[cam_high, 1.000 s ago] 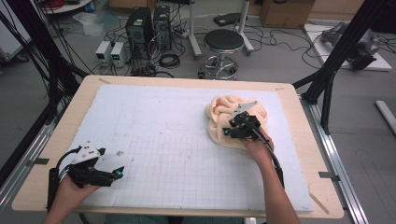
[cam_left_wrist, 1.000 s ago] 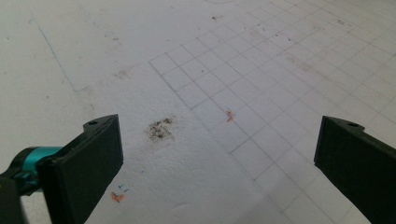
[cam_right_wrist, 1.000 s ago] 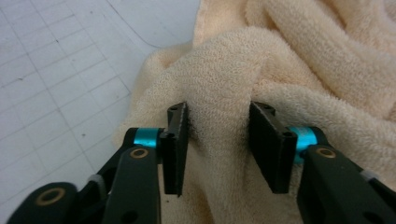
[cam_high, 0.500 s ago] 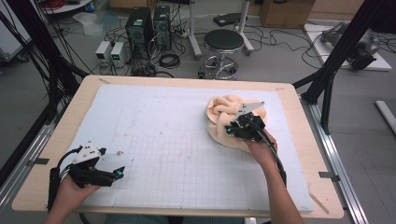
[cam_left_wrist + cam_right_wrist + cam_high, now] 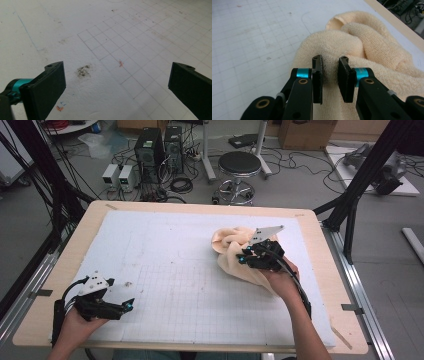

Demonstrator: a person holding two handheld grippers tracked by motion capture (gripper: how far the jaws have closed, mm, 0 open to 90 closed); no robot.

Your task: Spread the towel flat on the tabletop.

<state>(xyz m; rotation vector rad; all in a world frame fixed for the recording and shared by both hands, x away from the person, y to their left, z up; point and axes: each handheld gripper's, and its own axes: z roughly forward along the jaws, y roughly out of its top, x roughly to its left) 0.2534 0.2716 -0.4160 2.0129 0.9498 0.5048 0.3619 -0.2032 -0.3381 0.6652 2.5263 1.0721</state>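
A crumpled peach towel [image 5: 367,45] bunches into thick folds, one pinched between the nearly closed right gripper [image 5: 330,75], lifted off the mat [image 5: 165,250] on an outstretched forearm

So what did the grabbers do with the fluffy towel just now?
The right gripper closed its jaws on a fold of the peach towel and lifted it, so the cloth now hangs in a stretched bunch toward the person. The left gripper stayed open at the white mat's near left corner.
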